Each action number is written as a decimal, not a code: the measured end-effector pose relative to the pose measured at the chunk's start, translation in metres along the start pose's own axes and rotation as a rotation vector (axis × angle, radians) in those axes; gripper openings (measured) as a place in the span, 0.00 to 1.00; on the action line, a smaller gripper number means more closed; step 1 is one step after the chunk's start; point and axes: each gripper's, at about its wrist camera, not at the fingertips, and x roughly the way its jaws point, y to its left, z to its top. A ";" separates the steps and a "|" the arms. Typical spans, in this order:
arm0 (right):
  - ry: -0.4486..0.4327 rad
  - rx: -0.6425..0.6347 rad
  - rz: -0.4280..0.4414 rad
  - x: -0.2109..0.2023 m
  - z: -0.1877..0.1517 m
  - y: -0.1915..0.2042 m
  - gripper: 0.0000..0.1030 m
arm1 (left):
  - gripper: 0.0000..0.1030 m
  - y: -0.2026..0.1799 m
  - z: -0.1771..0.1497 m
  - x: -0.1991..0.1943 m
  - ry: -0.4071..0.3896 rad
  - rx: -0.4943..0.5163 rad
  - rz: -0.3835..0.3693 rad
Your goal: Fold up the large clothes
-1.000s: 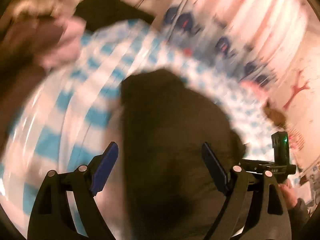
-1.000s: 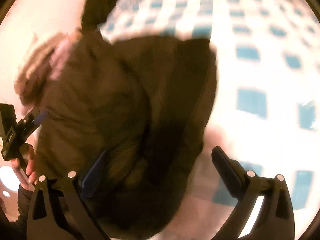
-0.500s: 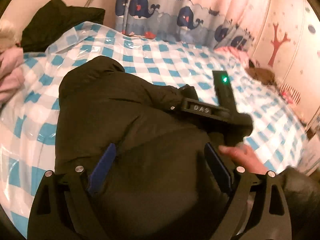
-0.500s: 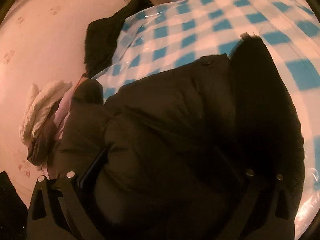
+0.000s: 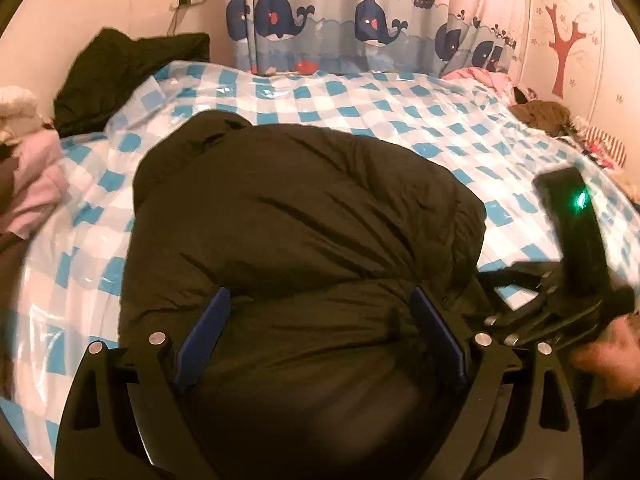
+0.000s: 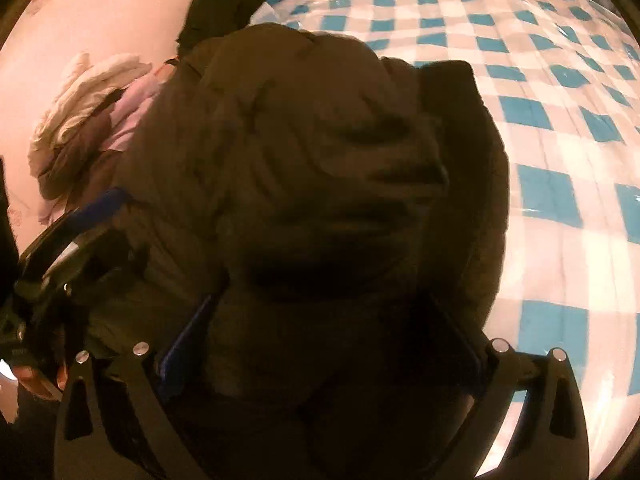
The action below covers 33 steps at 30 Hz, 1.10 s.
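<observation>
My left gripper [image 5: 318,334] and right gripper [image 6: 316,340] both have fingers spread wide with the big dark puffy coat [image 5: 304,216] bunched between them on the blue checked bed cover [image 5: 400,112], so I should press it flat before folding.

Both views are lit dimly and warmly, with an orange cast. The jacket [image 6: 320,184] is rendered almost black, its near part lost in shadow. Glare is thrown off the glossy checked sheet [image 5: 360,100]. The right gripper [image 5: 568,280] is smeared by motion blur. Fisheye bending and dark vignetting are seen at the edges.
</observation>
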 end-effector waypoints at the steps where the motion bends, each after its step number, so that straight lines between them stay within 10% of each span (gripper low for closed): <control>1: -0.042 -0.015 -0.008 -0.012 0.003 0.004 0.94 | 0.85 -0.003 -0.001 -0.001 -0.002 0.014 0.011; 9: -0.367 -0.035 -0.022 -0.077 0.010 0.032 0.94 | 0.85 0.003 0.000 -0.024 -0.046 -0.058 0.056; 33: -0.363 -0.189 -0.188 -0.072 0.006 0.063 0.94 | 0.85 0.024 0.004 -0.052 -0.068 -0.161 0.191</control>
